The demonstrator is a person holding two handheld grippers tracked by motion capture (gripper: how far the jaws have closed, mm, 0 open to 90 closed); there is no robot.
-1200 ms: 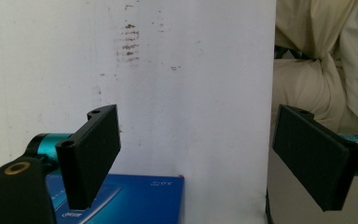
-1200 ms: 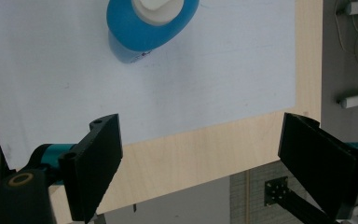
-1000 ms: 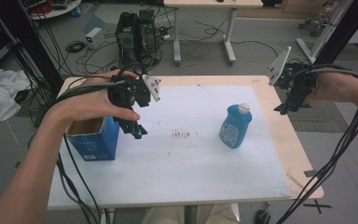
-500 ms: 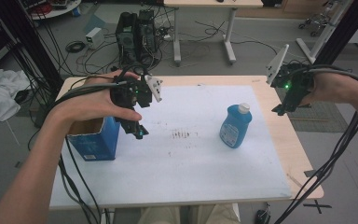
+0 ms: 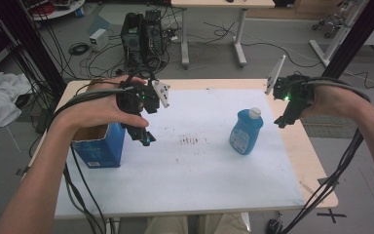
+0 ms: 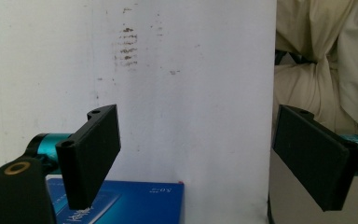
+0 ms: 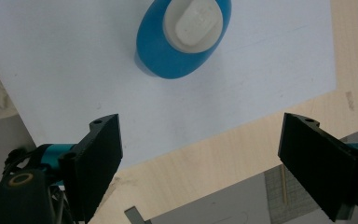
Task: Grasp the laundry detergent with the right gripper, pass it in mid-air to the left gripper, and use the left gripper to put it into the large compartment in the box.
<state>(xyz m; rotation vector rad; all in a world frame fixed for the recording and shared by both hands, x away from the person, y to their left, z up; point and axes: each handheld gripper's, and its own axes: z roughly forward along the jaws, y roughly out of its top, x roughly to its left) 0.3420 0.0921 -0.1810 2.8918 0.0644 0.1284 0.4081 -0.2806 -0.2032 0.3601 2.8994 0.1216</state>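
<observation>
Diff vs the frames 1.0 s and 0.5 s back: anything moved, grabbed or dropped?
Barely anything. The right gripper has held its place above the table's right edge, fingers apart, nothing between them. The left gripper still hovers open beside the blue box. Nothing was taken hold of or let go. The blue bottle and the box stand where they were on the white mat.

**A lab, by every sign**

I work in a lab: cables (image 5: 78,48) sprawl over the grey floor at upper left, a black computer tower (image 5: 141,31) stands at top centre, and black rig posts (image 5: 355,34) frame my table (image 5: 316,161).
</observation>
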